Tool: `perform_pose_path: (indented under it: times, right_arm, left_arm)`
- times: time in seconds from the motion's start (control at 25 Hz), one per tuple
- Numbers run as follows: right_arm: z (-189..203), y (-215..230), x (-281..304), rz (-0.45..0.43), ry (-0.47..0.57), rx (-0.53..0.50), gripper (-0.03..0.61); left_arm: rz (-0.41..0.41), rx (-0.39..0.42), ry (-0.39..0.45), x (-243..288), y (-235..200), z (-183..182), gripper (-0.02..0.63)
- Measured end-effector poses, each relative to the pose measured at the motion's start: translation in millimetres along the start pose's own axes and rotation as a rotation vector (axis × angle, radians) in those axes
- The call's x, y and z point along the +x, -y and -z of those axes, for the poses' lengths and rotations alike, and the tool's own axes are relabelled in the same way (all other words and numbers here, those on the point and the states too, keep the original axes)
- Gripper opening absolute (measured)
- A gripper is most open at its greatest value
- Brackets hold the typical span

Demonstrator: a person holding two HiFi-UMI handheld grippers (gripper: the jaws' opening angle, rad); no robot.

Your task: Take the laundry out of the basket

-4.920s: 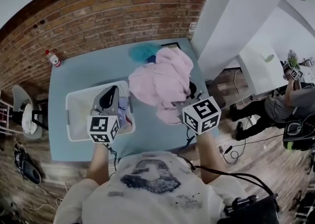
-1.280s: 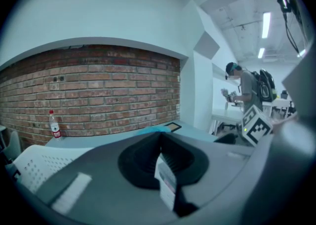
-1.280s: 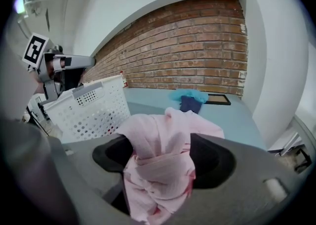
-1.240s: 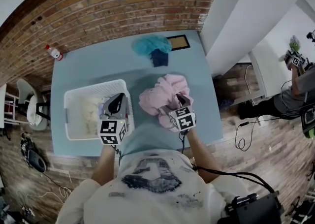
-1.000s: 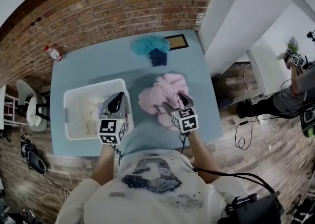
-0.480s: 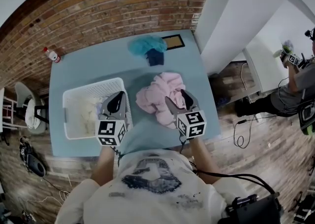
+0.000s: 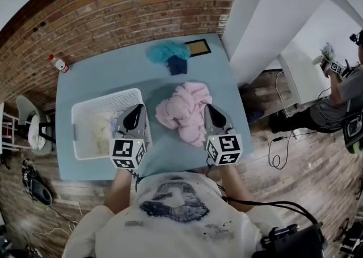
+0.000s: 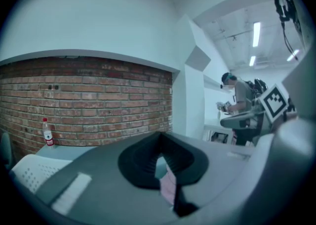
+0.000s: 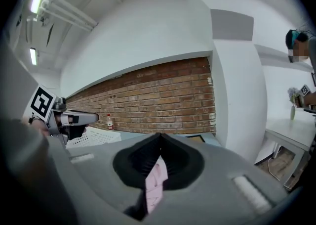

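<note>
Blue table [image 7: 102,75]: white basket [image 7: 105,96] left, pink laundry heap [image 7: 184,109] centre-right, teal cloth [image 7: 164,51], frame [image 7: 198,47] far edge, bottle [image 7: 57,63] far-left corner

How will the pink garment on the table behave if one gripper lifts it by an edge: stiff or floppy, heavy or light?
Probably floppy: the pink garment lies crumpled in soft folds, so it would likely hang and unfold. Probably light, as the cloth looks thin. Rolling seems unlikely.

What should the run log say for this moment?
pink garment on table | laundry left in basket | right gripper just closed, empty | left gripper shut, over basket
</note>
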State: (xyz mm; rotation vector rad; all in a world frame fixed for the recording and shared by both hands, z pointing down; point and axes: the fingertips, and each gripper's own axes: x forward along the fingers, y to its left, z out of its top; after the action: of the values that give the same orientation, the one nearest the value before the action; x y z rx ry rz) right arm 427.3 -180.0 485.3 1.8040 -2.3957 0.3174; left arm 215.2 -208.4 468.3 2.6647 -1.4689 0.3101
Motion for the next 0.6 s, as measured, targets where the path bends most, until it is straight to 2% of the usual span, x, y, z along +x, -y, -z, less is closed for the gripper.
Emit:
perform_pose_path:
  times: [0.28,0.44,0.6]
  right_arm:
    - [4.1,-8.1,-2.4,-0.010,-0.014,-0.002,-0.002]
    - [6.8,-13.1,0.0,-0.007,-0.024,-0.004,-0.001]
    - [6.0,-14.7,1.9,0.000,-0.031,-0.007,-0.002]
  left_arm:
    - [0.014,0.010,-0.008,0.7,2.5,-0.5,-0.009]
    - [0.015,-0.021,0.034,-3.7,-1.4,-4.8,-0.009]
    - [0.006,-0.026,0.039,-6.5,-9.0,-4.1,-0.009]
